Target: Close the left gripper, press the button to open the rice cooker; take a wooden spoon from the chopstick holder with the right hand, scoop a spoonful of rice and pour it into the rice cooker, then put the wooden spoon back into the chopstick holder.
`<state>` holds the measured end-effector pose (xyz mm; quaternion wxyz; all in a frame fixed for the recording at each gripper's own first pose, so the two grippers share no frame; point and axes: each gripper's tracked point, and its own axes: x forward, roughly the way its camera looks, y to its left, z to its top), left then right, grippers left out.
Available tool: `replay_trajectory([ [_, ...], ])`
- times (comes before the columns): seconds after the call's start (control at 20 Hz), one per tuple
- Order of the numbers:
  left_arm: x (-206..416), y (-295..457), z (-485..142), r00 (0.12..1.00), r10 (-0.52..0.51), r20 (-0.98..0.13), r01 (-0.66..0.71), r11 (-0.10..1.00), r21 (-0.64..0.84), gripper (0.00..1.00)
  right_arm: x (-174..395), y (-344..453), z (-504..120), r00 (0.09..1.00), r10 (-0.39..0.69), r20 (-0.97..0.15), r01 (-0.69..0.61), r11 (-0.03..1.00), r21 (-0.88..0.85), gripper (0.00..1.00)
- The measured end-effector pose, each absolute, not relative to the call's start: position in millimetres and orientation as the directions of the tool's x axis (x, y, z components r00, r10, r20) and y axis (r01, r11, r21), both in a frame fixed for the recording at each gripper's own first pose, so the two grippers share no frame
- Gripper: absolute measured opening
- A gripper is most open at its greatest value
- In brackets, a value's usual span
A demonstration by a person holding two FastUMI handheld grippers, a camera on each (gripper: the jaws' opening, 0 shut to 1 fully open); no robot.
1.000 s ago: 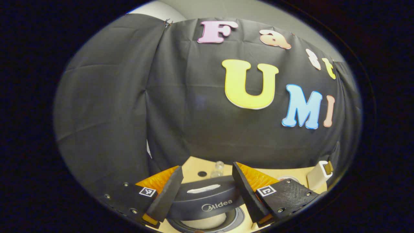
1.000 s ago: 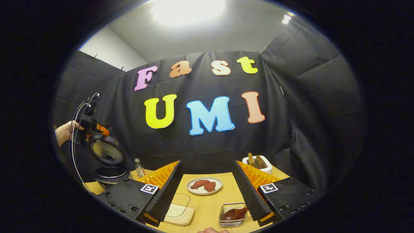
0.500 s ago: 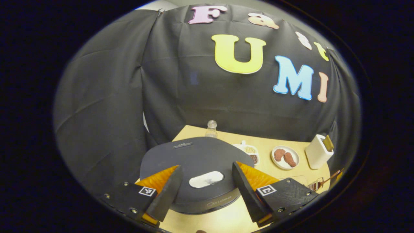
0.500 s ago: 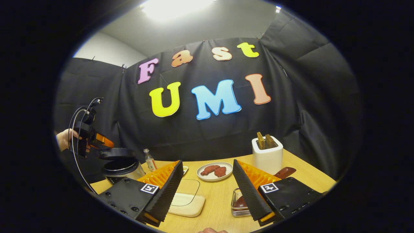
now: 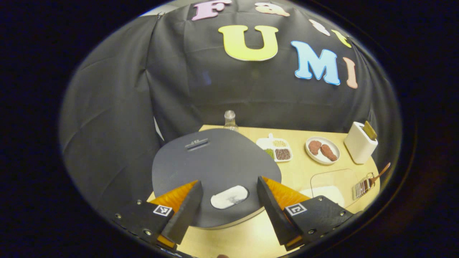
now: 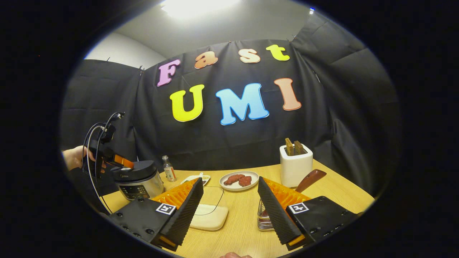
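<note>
Black cloth [image 6: 233,143] drapes the booth on three sides, hanging in creased panels pinned along the top edge, and falls behind the far edge of a pale wooden bench [image 6: 337,195]. Above the cloth, a plain white wall [image 6: 118,48] meets a grey ceiling [image 6: 229,28], where a bright light [image 6: 195,4] glares overhead. A smaller lamp [image 6: 311,10] glints near the right corner of the ceiling. The bench's light grain runs toward the near edge.

Your left gripper [image 5: 229,200] has its 2 fingers spread wide, pointing down toward 6 o'clock. Right gripper [image 6: 229,200] is just as wide apart, gripping nothing, held about level. Your hand [image 6: 73,158] holding the left one sits at 9 o'clock in the right gripper view.
</note>
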<state>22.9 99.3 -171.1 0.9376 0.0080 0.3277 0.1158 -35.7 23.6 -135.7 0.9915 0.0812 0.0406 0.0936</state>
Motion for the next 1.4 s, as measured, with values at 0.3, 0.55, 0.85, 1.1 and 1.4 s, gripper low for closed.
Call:
replay_trajectory([
  [0.3, 22.6, 102.6, -167.1, 0.792, 0.190, -0.580, -0.177, 0.981, 0.080, 0.99, -38.3, 15.2, -142.1, 0.985, 0.162, -0.058, -0.151, 0.977, 0.152, 0.98],
  [0.55, 21.8, 99.6, -175.7, 0.797, 0.182, -0.576, -0.149, 0.983, 0.104, 1.00, -29.4, 5.9, -148.1, 0.995, 0.097, -0.035, -0.092, 0.986, 0.138, 0.98],
  [0.85, 18.3, 100.0, -166.9, 0.835, 0.194, -0.516, -0.147, 0.980, 0.131, 0.98, -20.6, 4.0, -147.4, 0.991, 0.114, -0.067, -0.105, 0.987, 0.120, 0.98],
  [1.1, 2.8, 67.7, -122.4, 0.912, 0.180, -0.368, -0.130, 0.979, 0.157, 0.94, -8.8, -8.5, -136.4, 0.992, 0.082, -0.093, -0.078, 0.996, 0.048, 0.98],
  [1.4, -23.6, 30.4, -51.9, 0.978, 0.111, -0.179, -0.079, 0.982, 0.173, 0.94, -5.7, -11.6, -77.0, 0.998, 0.064, 0.002, -0.064, 0.997, 0.036, 0.98],
])
